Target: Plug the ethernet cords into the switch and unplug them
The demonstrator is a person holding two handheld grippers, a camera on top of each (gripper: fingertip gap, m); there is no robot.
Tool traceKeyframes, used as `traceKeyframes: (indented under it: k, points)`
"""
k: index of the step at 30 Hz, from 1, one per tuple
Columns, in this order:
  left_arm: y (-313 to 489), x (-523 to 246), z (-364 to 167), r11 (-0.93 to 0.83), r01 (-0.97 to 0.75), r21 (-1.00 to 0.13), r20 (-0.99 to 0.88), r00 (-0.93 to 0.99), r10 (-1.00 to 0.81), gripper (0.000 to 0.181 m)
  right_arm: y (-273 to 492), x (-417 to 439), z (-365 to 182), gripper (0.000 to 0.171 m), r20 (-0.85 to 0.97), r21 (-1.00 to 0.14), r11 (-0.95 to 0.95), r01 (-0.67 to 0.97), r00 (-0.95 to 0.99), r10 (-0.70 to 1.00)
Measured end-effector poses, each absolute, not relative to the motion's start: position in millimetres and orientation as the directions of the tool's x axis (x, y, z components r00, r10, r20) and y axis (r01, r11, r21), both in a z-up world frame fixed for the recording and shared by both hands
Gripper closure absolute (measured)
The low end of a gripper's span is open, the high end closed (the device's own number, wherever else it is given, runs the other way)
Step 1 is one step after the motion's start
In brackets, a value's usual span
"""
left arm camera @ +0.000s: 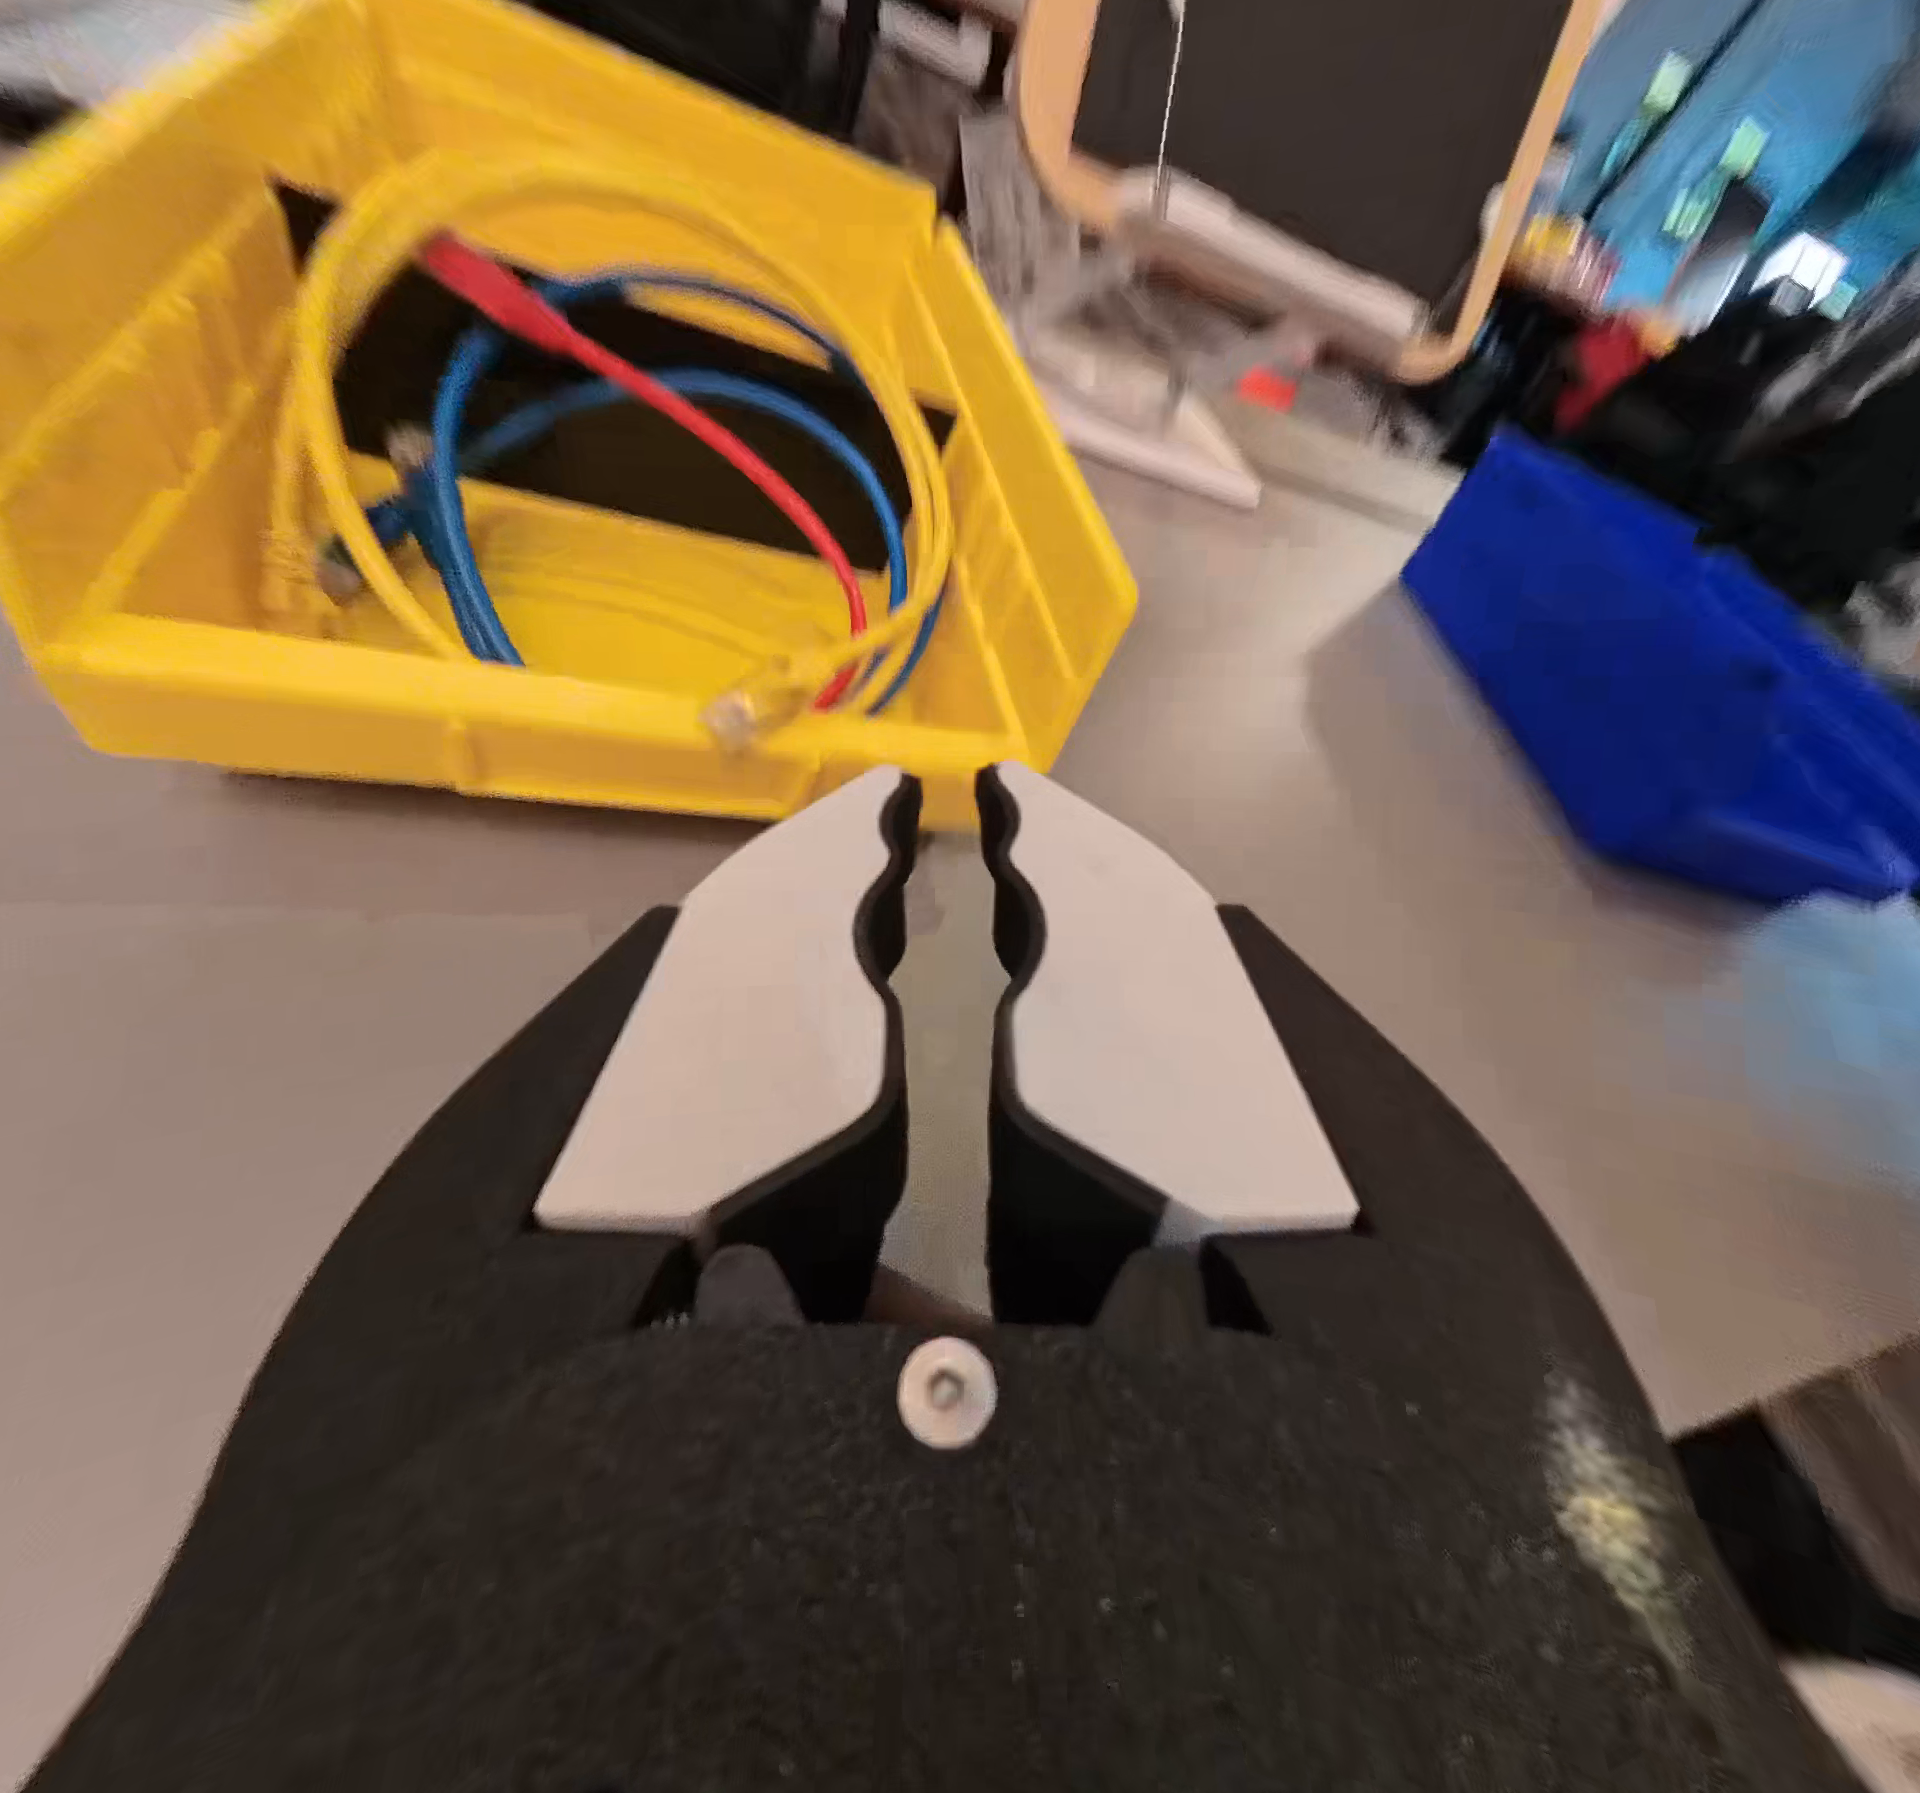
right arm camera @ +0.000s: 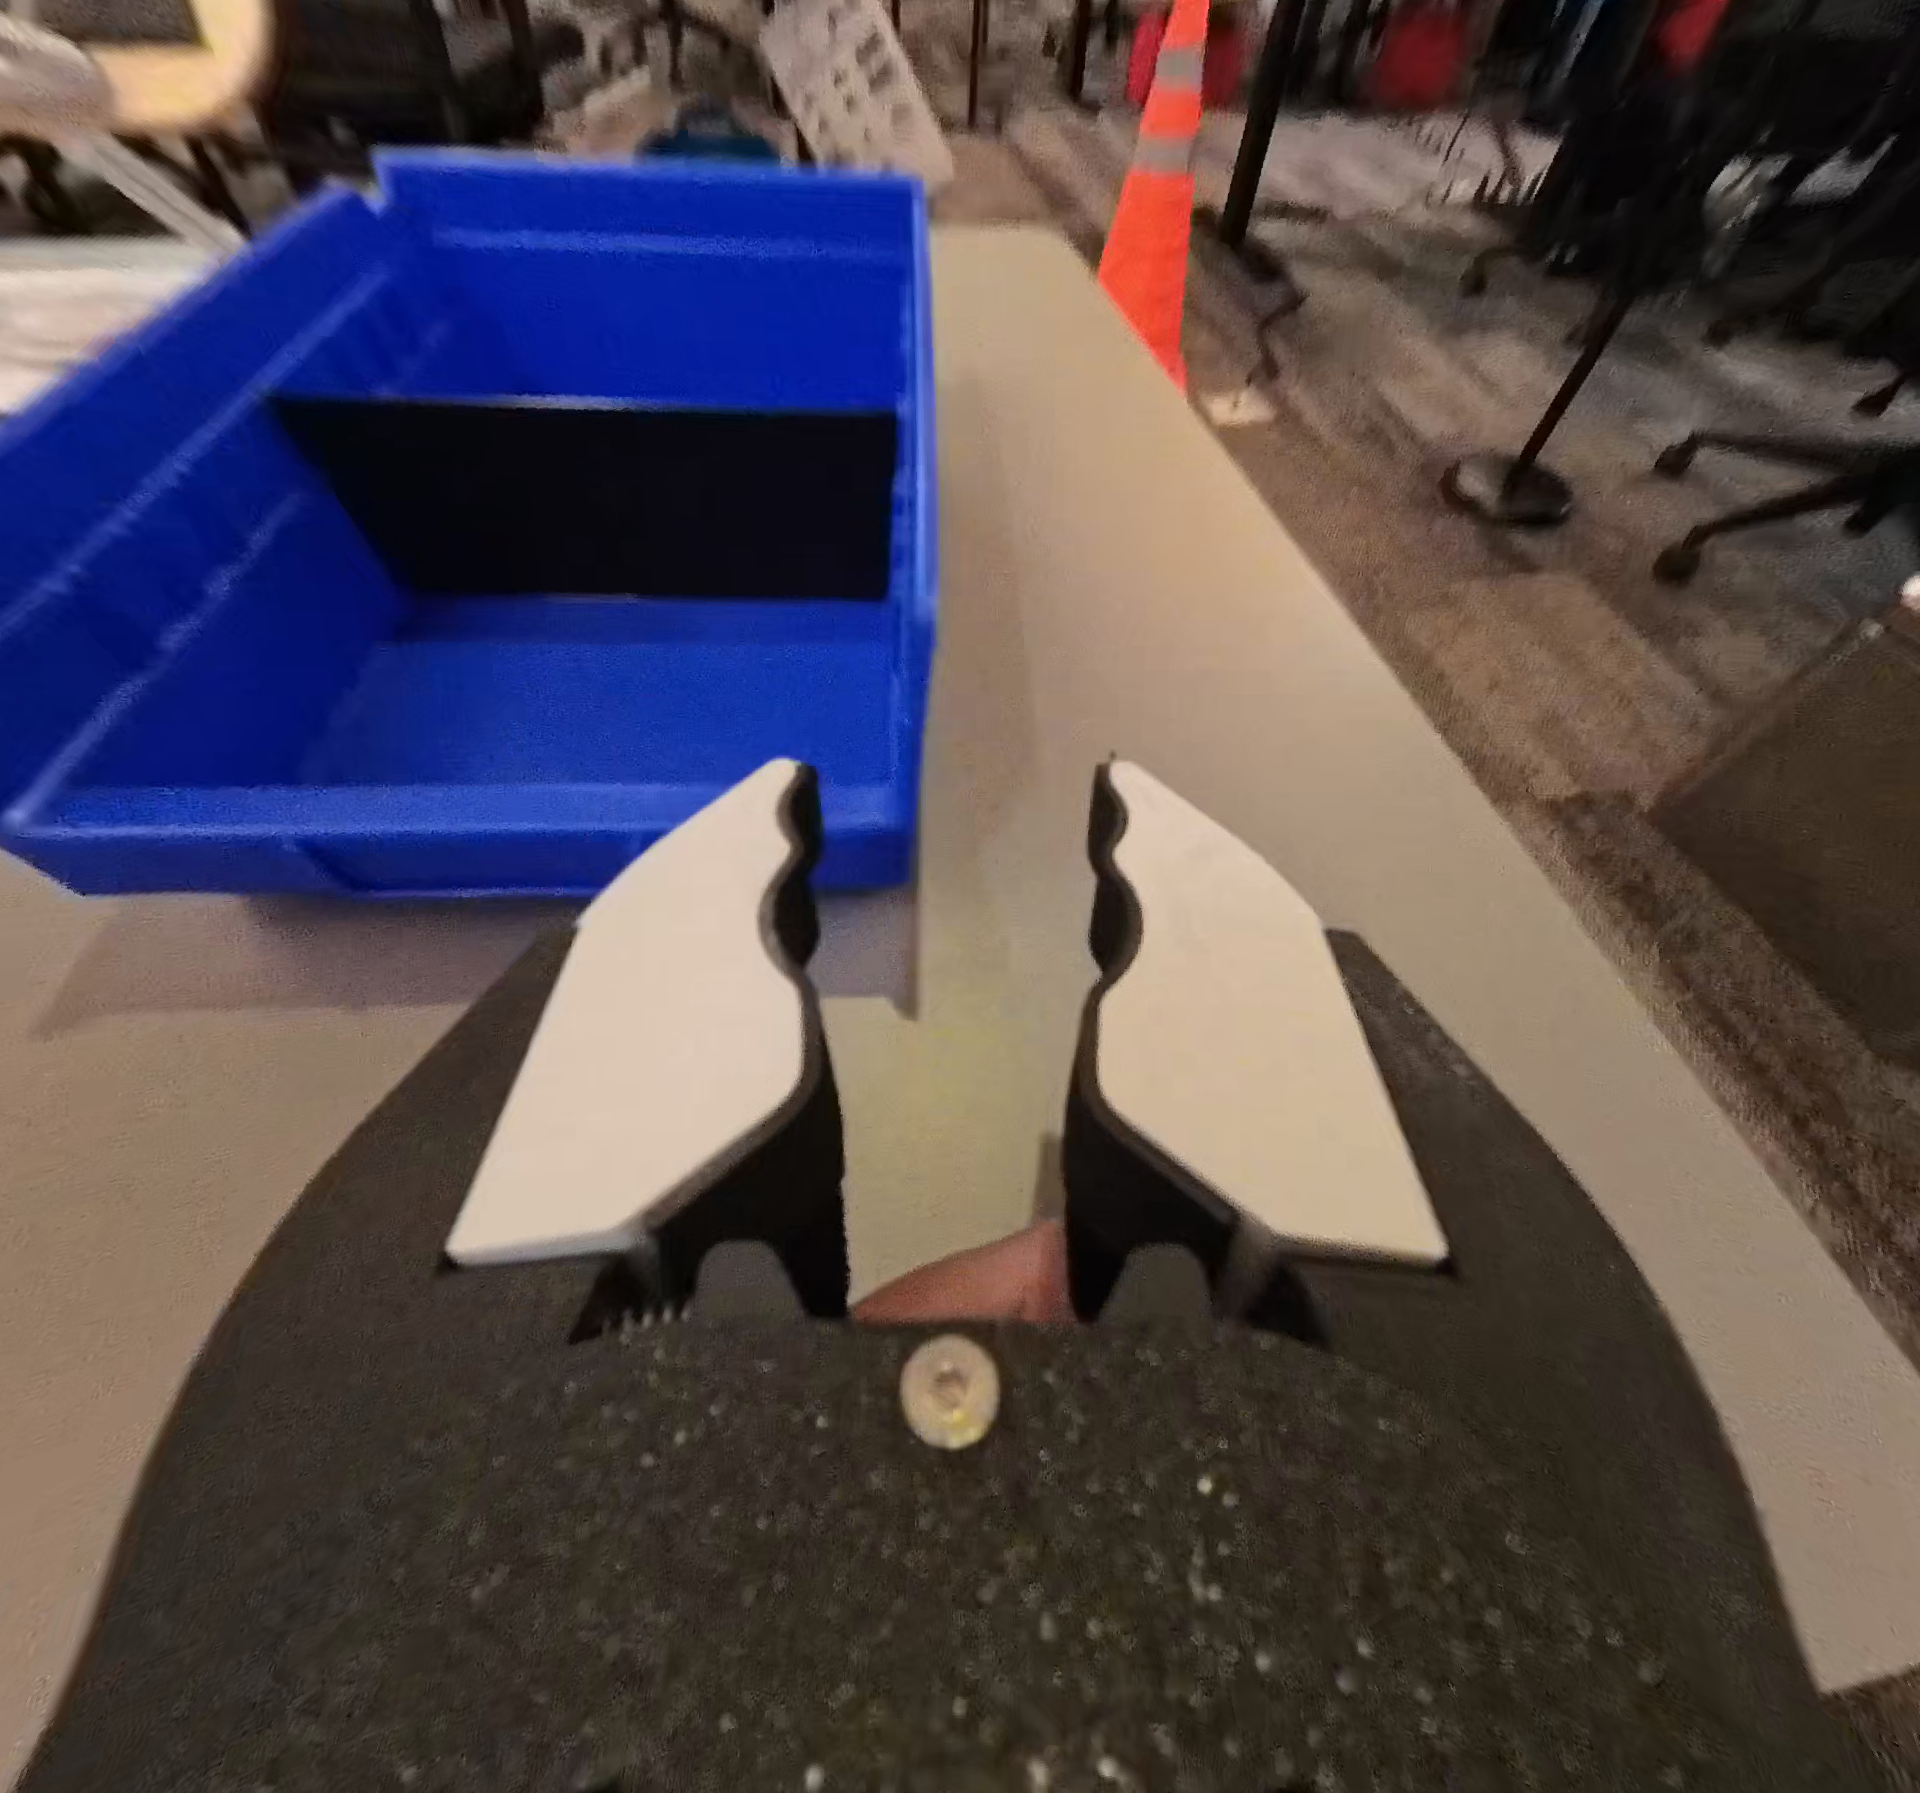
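Observation:
A yellow bin on the grey table holds coiled ethernet cords: a yellow one, a blue one and a red one. A yellow cord's clear plug rests on the bin's front rim. My left gripper hovers just in front of that rim, below and to the right of the plug; its jaws stand a narrow gap apart and hold nothing. My right gripper is wide open and empty beside the front right corner of an empty blue bin. No switch is in view.
The blue bin also shows to the right in the left wrist view. The table's right edge runs close to my right gripper. An orange cone, chairs and table legs stand on the floor beyond. The tips of one gripper are about 65 cm away from the tips of the other.

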State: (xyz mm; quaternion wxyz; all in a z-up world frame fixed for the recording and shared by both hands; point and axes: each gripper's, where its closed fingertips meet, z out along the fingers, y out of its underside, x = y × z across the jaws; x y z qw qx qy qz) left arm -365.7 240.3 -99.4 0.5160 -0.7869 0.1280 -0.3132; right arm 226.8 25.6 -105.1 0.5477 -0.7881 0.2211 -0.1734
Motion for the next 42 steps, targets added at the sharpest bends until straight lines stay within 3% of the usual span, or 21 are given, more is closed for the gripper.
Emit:
traceKeyframes:
  k: [2, 4, 7, 9, 16, 33, 42]
  points:
    - [243, -371, -84, -0.392, 0.208, -0.896, 0.4, 0.761, -0.511, 0.172, 35, 239, -124, 0.113, 0.013, -0.909, -0.363, -0.205, 0.856, -0.516]
    - [245, -373, -79, -0.382, 0.228, -0.896, 0.409, 0.757, -0.51, 0.172, 53, 243, -125, 0.117, 0.01, -0.914, -0.362, -0.181, 0.884, -0.467]
    - [247, -373, -84, -0.38, 0.189, -0.905, 0.375, 0.776, -0.507, 0.172, 70, 255, -133, 0.138, 0.042, -0.9, -0.408, -0.155, 0.9, -0.435]
    - [246, -372, -87, -0.384, 0.176, -0.906, 0.367, 0.781, -0.506, 0.172, 77, 250, -135, 0.166, 0.024, -0.902, -0.411, -0.134, 0.934, -0.357]
    - [246, -367, -96, -0.4, 0.149, -0.904, 0.354, 0.787, -0.505, 0.172, 61, 253, -137, 0.165, 0.038, -0.896, -0.441, -0.055, 0.979, -0.2]
    - [238, -354, -107, -0.429, 0.056, -0.901, 0.31, 0.775, -0.551, 0.172, 56, 246, -137, 0.166, 0.032, -0.9, -0.404, -0.166, 0.897, -0.44]
    - [234, -349, -106, -0.433, 0.038, -0.901, 0.305, 0.765, -0.567, 0.172, 72, 259, -137, 0.166, 0.043, -0.892, -0.422, -0.162, 0.899, -0.436]
